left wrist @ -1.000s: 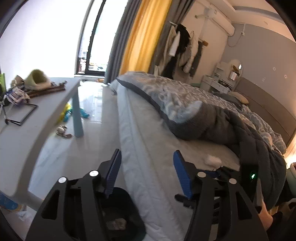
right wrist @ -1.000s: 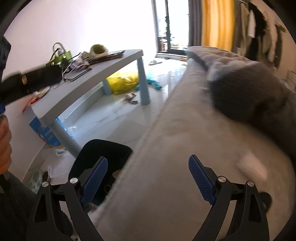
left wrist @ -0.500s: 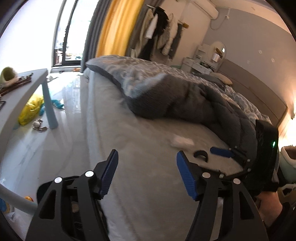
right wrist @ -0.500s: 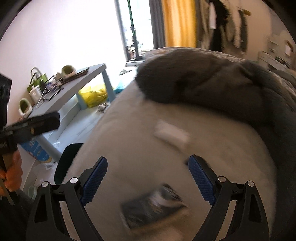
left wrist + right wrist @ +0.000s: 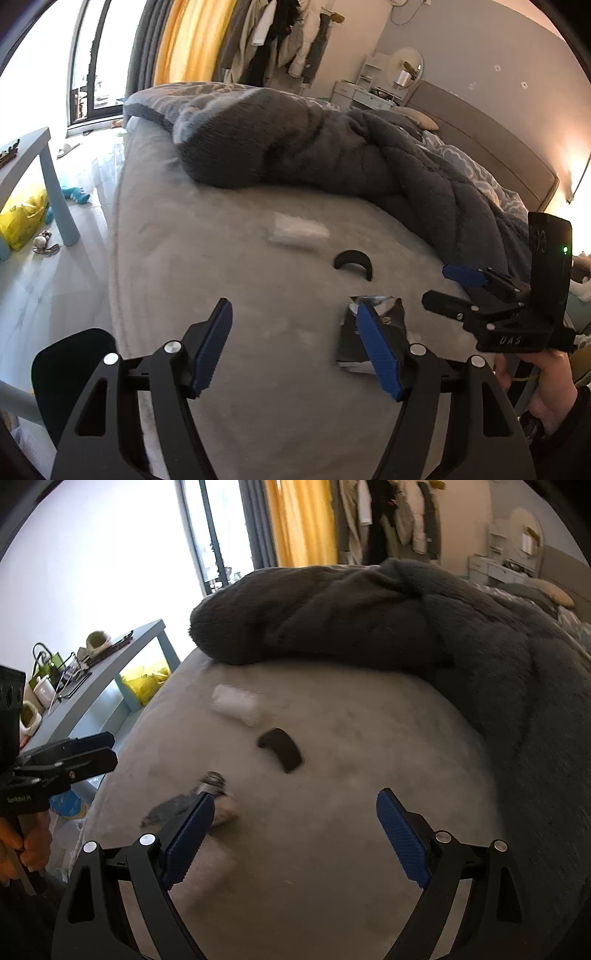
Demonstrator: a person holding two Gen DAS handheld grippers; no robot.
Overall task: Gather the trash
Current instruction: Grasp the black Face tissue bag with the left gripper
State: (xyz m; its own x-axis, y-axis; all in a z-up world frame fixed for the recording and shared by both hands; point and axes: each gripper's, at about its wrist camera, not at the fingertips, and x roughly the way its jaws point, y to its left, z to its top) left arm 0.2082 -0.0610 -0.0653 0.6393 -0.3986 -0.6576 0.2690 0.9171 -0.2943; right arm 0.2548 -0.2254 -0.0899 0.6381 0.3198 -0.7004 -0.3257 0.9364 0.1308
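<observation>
- On the grey bed sheet (image 5: 207, 258), three pieces of trash are lying close together: a dark crumpled wrapper (image 5: 373, 328), a black curved piece (image 5: 352, 260) and a white tissue-like piece (image 5: 297, 230). I am judging they were simply dropped there, in the bare part in front of the dark grey blanket (image 5: 332, 155).
- I am holding the left gripper (image 5: 295, 347) above the sheet with its jaws wide; they have just been opening, and nothing is between them. The wrapper is showing behind its right finger, so I am not yet lined up on it.
- I am keeping the right gripper (image 5: 295, 834) wide as well, with nothing held. In the right wrist view the wrapper (image 5: 192, 805) is lying just beside its left finger, and the black curved piece (image 5: 280, 753) and the white piece (image 5: 238, 703) are lying further ahead.
- Both grippers are pointing down toward the sheet, I think because flat, light trash needs the fingers to come from above and pinch it.
- A black bin (image 5: 74, 373) is standing on the floor beside the bed, at the left gripper's side. I believe it is placed there so that each piece has only a short way to travel.
- The motion blur is hiding what the white piece really is.
</observation>
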